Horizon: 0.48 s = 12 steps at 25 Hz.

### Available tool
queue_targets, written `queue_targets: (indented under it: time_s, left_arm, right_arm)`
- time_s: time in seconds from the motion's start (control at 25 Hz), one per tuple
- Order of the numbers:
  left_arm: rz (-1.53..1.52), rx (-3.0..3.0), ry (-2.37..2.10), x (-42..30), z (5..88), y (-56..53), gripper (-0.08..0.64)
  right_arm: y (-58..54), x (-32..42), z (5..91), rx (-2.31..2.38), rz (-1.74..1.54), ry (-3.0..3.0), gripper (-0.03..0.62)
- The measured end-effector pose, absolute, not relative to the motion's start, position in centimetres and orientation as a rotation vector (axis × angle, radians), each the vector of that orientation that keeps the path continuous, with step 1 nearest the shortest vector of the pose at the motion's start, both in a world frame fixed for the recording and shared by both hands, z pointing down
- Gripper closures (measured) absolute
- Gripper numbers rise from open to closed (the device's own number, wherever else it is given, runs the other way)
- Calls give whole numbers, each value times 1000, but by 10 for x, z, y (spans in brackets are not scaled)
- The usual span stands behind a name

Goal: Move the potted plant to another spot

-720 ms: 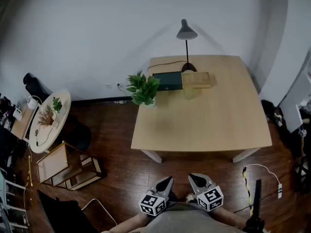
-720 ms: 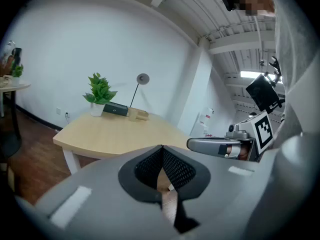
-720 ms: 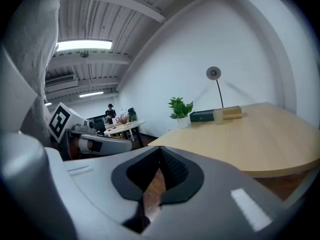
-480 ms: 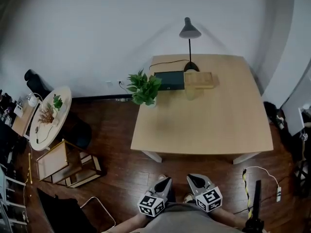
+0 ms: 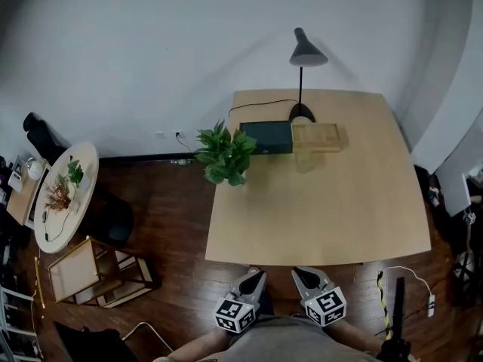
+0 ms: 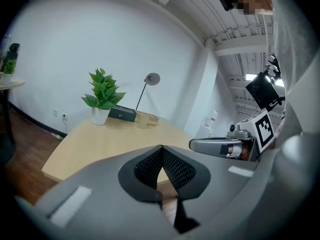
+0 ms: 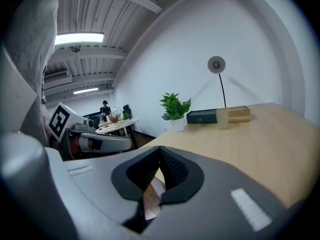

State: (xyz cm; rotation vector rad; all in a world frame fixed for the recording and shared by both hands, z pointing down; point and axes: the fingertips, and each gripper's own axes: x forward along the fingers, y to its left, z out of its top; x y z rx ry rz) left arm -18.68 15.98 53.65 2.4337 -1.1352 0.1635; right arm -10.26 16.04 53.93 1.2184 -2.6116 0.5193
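Observation:
A leafy green potted plant (image 5: 224, 155) in a white pot stands on the far left corner of the wooden table (image 5: 317, 210); it shows too in the left gripper view (image 6: 102, 95) and the right gripper view (image 7: 175, 110). My left gripper (image 5: 257, 279) and right gripper (image 5: 300, 277) are side by side at the table's near edge, close to my body, far from the plant. Both are shut with nothing between their jaws.
A black box (image 5: 267, 136), a wooden box (image 5: 315, 136), a cup (image 5: 300, 160) and a desk lamp (image 5: 303, 59) stand at the table's far side. A round side table (image 5: 84, 183) with small plants and a wooden frame stand (image 5: 83, 270) are on the left floor. Cables (image 5: 411, 277) lie right.
The view has come closer to the table; its near edge now lies just in front of both grippers. The grippers stay shut and side by side.

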Motion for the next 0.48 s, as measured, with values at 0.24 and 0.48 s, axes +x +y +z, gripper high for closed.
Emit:
queue_targets:
  time_s: [0.24,0.48]
  left_arm:
    - [144,2469,-1060,-219,523,71,560]
    - [147,2481,-1018,-247,521,10,560]
  right_arm:
    - [75,-134,520,1308,476,-2575,586]
    - [19,-157,522,1374,506,-2523,586]
